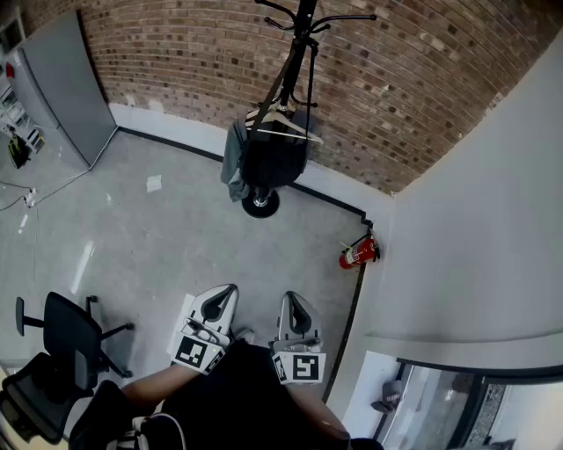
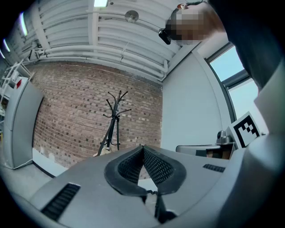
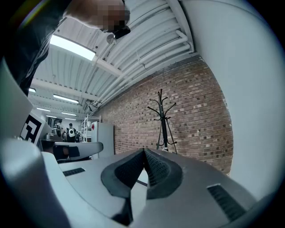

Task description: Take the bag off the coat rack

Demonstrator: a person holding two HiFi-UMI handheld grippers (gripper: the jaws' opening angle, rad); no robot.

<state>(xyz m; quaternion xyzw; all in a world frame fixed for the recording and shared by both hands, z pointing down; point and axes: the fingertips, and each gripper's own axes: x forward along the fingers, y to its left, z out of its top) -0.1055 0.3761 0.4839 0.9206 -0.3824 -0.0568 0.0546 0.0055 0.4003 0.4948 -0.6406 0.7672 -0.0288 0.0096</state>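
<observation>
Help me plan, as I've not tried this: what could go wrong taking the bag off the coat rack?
The bag hangs by its strap from the coat rack, which stands on a round base; a sideways pull might tip it.
A hanger and a grey garment hang beside the bag and could come off.
The left claw and right claw are shut and empty; they must open first.

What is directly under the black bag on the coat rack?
The round black base of the coat rack stands there on the grey floor. The bag covers the lower pole, so it cannot be seen.
</observation>
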